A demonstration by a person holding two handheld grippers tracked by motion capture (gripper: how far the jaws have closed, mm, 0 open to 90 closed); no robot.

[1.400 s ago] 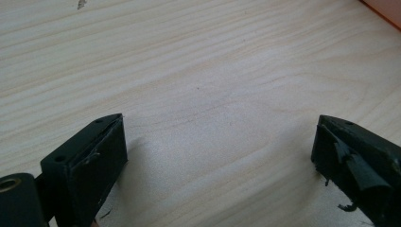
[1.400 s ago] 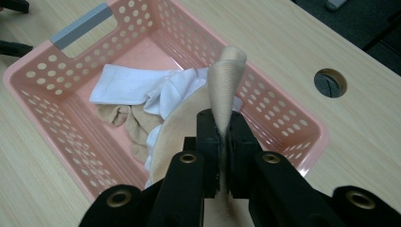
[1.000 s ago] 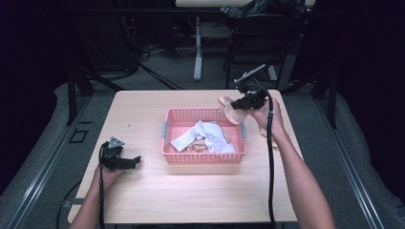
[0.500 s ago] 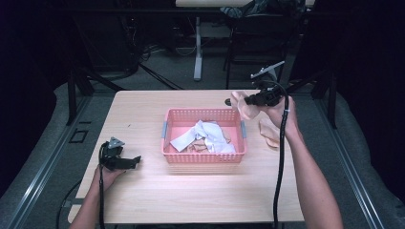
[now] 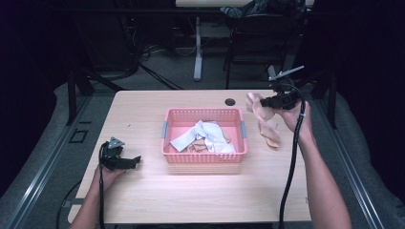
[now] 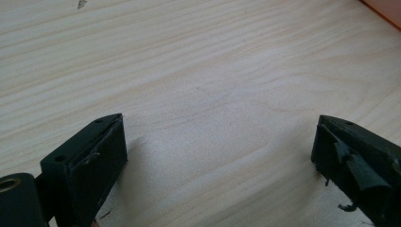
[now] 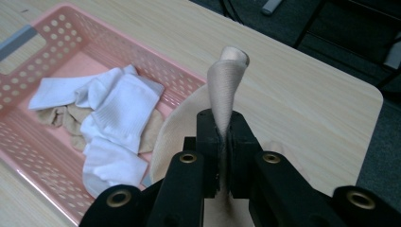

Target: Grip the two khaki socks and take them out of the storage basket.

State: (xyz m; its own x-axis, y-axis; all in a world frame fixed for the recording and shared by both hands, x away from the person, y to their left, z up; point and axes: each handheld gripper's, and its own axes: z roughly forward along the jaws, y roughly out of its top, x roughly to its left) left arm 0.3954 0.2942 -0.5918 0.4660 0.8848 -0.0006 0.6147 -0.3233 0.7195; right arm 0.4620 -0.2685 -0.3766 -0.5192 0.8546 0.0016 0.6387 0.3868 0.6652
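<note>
A dim room with dark floor and chair legs lies beyond a pale wooden table (image 5: 143, 200), lit from above. The table's grain runs left to right, and a small dark grommet hole (image 5: 230, 101) sits near its far edge.

A pink perforated basket (image 5: 167, 138) stands at the middle of the table, its long side lying left to right. Inside lie white socks (image 5: 210, 136), crumpled, with beige socks (image 5: 197, 147) partly under them (how many of each cannot be told).

To the right of the basket, above the table's far right part, the right gripper (image 5: 267, 102) is clamped tight on a beige sock (image 5: 265, 125). In the high view the sock hangs from the jaws with its long axis running from the far upper end, beside the gripper, down and toward the near right, its lower end reaching the table surface or close above it; which of the two cannot be told. In the right gripper view a short twisted end of the beige sock (image 7: 227, 85) stands up beyond the closed jaws, pointing away from the camera, while the rest drapes below them toward the basket's near corner.

At the near left of the table, well apart from the basket, the left gripper (image 5: 136, 161) rests low over the wood, pointing right. Its jaws stand wide apart in the left gripper view, with only bare tabletop between them.
</note>
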